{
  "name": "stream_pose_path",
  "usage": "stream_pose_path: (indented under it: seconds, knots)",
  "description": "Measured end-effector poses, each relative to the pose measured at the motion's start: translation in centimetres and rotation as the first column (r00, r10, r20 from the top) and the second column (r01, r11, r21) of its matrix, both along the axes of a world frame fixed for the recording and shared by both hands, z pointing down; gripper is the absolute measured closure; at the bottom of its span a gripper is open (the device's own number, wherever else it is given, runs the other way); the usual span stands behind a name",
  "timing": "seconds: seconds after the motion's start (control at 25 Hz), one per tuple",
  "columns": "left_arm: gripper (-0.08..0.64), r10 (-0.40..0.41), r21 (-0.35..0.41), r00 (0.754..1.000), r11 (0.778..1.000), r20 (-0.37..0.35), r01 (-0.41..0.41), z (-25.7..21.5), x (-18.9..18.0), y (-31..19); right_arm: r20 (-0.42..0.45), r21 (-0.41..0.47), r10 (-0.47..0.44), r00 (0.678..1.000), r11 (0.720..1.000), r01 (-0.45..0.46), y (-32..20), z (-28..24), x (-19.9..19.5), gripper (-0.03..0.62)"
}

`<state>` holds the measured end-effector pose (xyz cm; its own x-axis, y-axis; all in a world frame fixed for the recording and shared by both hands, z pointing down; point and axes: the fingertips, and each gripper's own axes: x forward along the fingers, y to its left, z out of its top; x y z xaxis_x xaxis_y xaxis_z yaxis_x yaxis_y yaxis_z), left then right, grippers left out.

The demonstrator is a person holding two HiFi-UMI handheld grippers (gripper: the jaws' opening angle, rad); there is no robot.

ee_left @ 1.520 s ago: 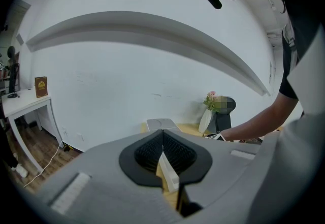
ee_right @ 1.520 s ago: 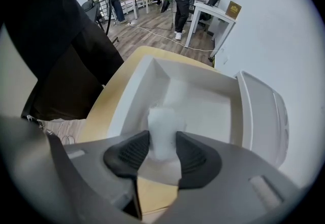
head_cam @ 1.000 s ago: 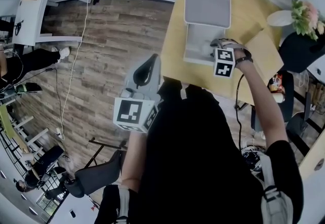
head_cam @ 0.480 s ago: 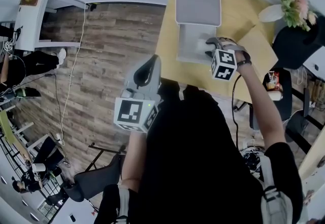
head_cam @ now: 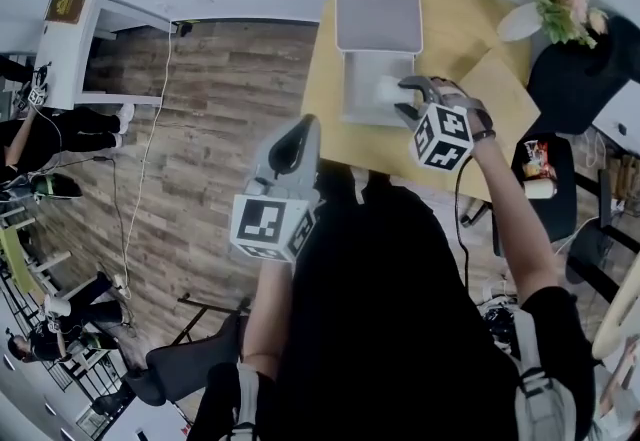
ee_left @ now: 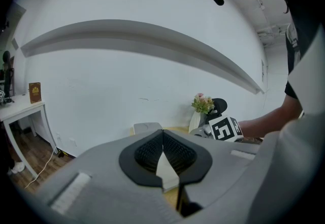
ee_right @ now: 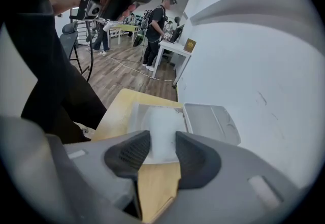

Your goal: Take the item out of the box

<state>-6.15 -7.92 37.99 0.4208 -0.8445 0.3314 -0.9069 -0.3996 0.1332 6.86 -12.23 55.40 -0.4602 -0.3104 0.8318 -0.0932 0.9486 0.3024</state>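
An open pale grey box (head_cam: 352, 99) lies on the yellow table (head_cam: 320, 79), its lid (head_cam: 376, 5) folded back toward the wall. My right gripper (head_cam: 403, 97) hovers over the box, shut on a white soft item (head_cam: 386, 89). In the right gripper view that white item (ee_right: 161, 131) sits between the pads of the right gripper (ee_right: 162, 142), above the box (ee_right: 133, 116) and its lid (ee_right: 210, 121). My left gripper (head_cam: 292, 141) is held up near the person's chest, away from the box. In the left gripper view, the left gripper (ee_left: 163, 139) is shut on nothing.
A white vase of flowers (head_cam: 558, 7) and a black object (head_cam: 580, 79) stand at the table's right end, next to a brown sheet (head_cam: 503, 94). A white desk (head_cam: 72, 39), cables and people occupy the wooden floor at left. A dark chair (head_cam: 190, 349) stands behind.
My right gripper has shifted left over the box, and the white item now shows between its jaws. The left gripper stays raised in place.
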Motion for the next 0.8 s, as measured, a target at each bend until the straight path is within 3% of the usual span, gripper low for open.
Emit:
stream_pose_path:
  seconds: [0.44,0.8]
  knots:
    - [0.549,-0.011,0.012,1.000,1.000,-0.010,0.011,-0.2,1.2,0.9,0.218,0.022,0.074,0.973,0.997,-0.080,1.0,-6.5,-0.6,0.428]
    - [0.549,-0.012,0.017,1.000,1.000,-0.020,0.012,-0.4,2.2,0.8,0.397,-0.055,0.199,0.896,0.980,-0.194,1.0,-9.0,-0.5,0.428]
